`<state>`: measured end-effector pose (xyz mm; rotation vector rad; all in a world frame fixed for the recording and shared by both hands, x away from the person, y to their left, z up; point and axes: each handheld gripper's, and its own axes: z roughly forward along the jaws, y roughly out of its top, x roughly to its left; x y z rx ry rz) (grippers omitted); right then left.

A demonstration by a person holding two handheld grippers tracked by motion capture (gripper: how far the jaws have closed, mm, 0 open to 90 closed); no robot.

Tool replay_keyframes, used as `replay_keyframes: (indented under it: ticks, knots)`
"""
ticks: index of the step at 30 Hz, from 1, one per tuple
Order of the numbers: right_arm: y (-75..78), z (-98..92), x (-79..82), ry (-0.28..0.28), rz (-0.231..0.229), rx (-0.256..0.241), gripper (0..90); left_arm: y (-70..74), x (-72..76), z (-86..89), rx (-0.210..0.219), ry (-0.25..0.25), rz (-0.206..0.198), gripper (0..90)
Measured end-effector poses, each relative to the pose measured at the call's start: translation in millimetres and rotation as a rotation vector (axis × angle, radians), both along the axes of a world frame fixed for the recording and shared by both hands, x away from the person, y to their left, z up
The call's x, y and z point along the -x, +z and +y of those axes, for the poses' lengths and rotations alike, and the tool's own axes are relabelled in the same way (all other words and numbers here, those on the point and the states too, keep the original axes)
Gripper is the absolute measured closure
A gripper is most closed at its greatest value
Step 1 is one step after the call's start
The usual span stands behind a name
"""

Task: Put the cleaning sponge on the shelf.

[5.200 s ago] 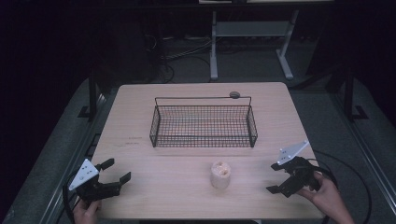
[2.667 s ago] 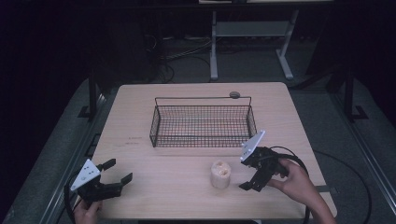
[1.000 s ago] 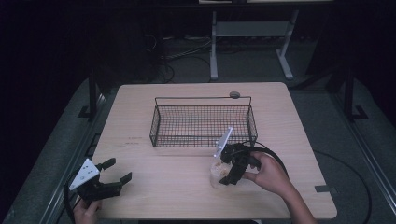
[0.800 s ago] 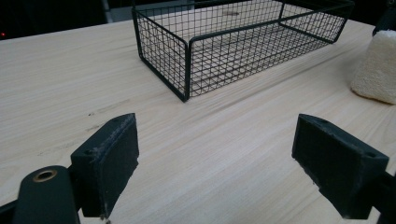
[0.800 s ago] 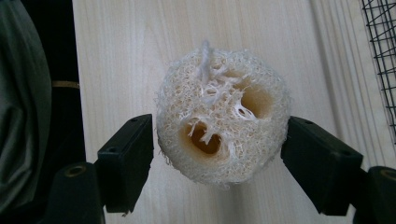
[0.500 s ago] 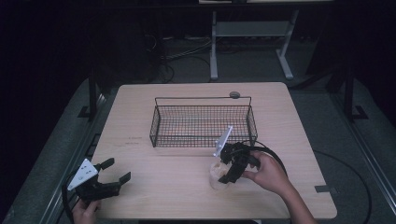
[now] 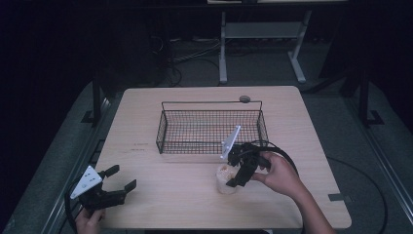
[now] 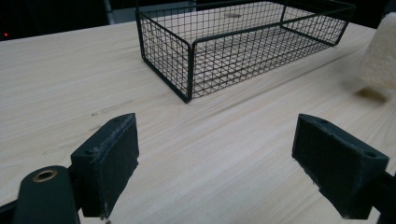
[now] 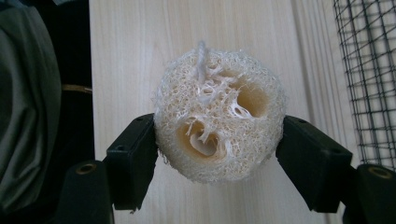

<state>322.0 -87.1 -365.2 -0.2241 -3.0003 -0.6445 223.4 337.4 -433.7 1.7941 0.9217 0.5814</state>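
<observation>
The step in hand is the grasp of the loofah sponge (image 9: 219, 116), a pale, round, fibrous piece that stands on the tabletop (image 7: 160, 195) just in front of the wire basket (image 7: 212, 127). The right gripper (image 7: 238, 176) comes at it from above, and in the right gripper view its two black jaws sit against both sides of the sponge, so I judge that it is closed on it. Whether the sponge rests on the wood or is a little lifted, I cannot tell from these pictures. The left gripper (image 7: 117, 178) lies low near the front left corner of the tabletop, well apart from the sponge, with its jaws wide open and nothing between them. The basket looks empty, so the likely next move is to raise the sponge straight up, high enough to clear the front rim of the basket, carry it forward over the mesh floor, and then open the jaws. The sponge is soft, so the grip must remain firm while it travels.
</observation>
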Motion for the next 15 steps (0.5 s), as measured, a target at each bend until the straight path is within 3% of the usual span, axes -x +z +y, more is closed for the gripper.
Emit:
replay_keyframes:
  ticks: [8,12,15]
  knots:
    - [15.6,3.1,-8.6,0.01,-0.015,-0.003,29.7,0.3,0.3,-0.1,-0.001,-0.001,-0.001,14.0]
    - [21.4,0.8,-15.1,0.014,-0.002,-0.03,29.7,0.3,0.3,-0.4,-0.002,-0.002,-0.001,13.9]
    - [28.6,0.3,-18.9,0.008,-0.011,-0.018,29.8,0.2,0.0,-0.8,-0.003,-0.004,0.001,14.0]
